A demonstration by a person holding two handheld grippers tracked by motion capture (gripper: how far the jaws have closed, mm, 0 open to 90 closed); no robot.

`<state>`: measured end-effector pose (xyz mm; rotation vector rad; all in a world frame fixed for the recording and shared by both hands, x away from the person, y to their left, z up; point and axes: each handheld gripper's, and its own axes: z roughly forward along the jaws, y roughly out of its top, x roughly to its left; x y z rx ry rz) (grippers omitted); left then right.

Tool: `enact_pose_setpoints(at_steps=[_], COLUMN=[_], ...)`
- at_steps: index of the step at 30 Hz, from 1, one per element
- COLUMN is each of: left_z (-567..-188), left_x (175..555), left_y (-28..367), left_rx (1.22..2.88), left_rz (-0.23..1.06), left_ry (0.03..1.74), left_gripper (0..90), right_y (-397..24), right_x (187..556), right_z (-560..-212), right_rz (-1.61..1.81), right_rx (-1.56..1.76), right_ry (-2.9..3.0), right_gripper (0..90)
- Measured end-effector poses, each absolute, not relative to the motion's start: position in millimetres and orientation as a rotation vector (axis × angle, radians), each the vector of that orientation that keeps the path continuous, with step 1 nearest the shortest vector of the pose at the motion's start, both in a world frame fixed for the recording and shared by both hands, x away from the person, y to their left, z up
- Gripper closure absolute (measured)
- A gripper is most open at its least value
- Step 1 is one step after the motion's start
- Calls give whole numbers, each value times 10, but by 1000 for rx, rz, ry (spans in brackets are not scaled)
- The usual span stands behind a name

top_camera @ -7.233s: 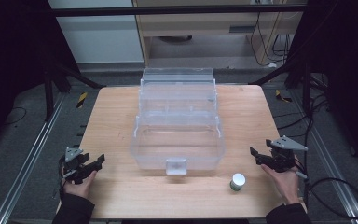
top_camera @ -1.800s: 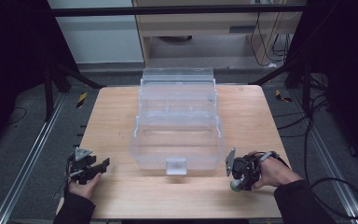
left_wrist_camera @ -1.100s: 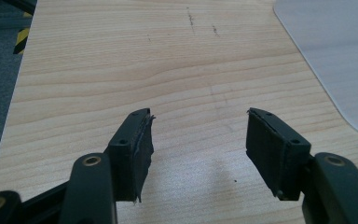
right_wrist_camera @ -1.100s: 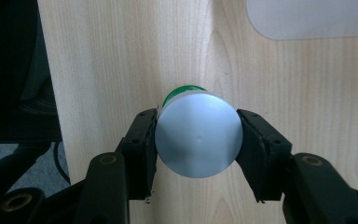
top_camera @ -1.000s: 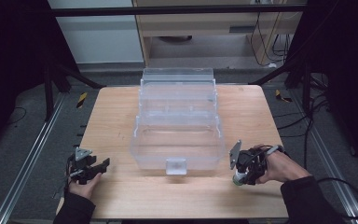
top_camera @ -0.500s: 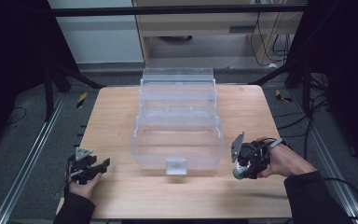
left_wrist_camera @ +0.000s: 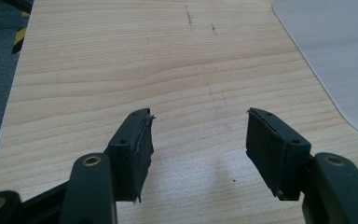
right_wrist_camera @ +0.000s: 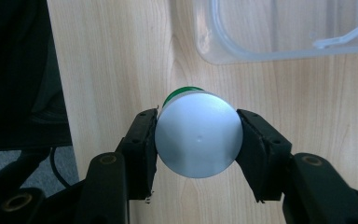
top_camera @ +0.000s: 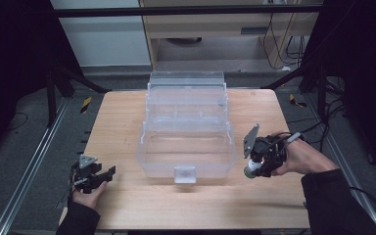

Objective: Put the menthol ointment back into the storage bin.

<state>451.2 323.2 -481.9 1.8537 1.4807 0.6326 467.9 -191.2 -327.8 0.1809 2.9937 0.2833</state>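
A small round jar [right_wrist_camera: 198, 140] with a pale grey lid and a green body is clamped between the jaws of my right gripper [right_wrist_camera: 196, 144]. In the high view that gripper [top_camera: 252, 169] hangs above the table just right of the clear plastic tiered box [top_camera: 186, 125], with the jar [top_camera: 250, 171] pointing down and left. At the table's front left corner my left gripper [top_camera: 108, 172] rests low with its jaws apart. Bare wood lies between its pads [left_wrist_camera: 142, 144] in the left gripper view.
The box's front latch [top_camera: 184, 174] faces me. A corner of the clear box [right_wrist_camera: 279, 32] lies just beyond the jar in the right gripper view. Metal rails [top_camera: 29, 161] run along both sides of the wooden table [top_camera: 191, 205]; cables trail on the floor at right.
My right gripper closed on the jar at the front right of the table and has lifted it off the wood, rising beside the box. The left gripper has stayed still.
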Motion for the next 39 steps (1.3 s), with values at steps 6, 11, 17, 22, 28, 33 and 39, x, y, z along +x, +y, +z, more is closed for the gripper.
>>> enact_pose_setpoints(at_steps=[6, 11, 17, 22, 28, 33, 39], left_z=[-4820, -4823, -4825, -4825, -4824, -4823, -4819], left_x=[4513, 4518, 4525, 4531, 4531, 4531, 4531], left_y=[3233, 3228, 3227, 3220, 3222, 3216, 3218], left_rx=[1853, 1857, 1862, 1862, 1862, 1859, 1863], left_rz=[632, 629, 630, 629, 629, 627, 631], left_ry=[1481, 1479, 1477, 1475, 1475, 1475, 1472], left_gripper=[406, 406, 406, 406, 406, 406, 406], right_y=[-1878, -1817, -1746, -1700, -1623, -1536, -1446], right_x=[4719, 4792, 4865, 4906, 4966, 5012, 5082], right_z=[-3186, -3103, -3031, -2986, -2921, -2870, -2844], right_rz=[269, 276, 285, 284, 291, 297, 315], right_rx=[190, 175, 166, 155, 143, 134, 118], right_ry=[2994, 2998, 2999, 2997, 2989, 2987, 2979], right_gripper=[505, 505, 505, 505, 505, 505, 505])
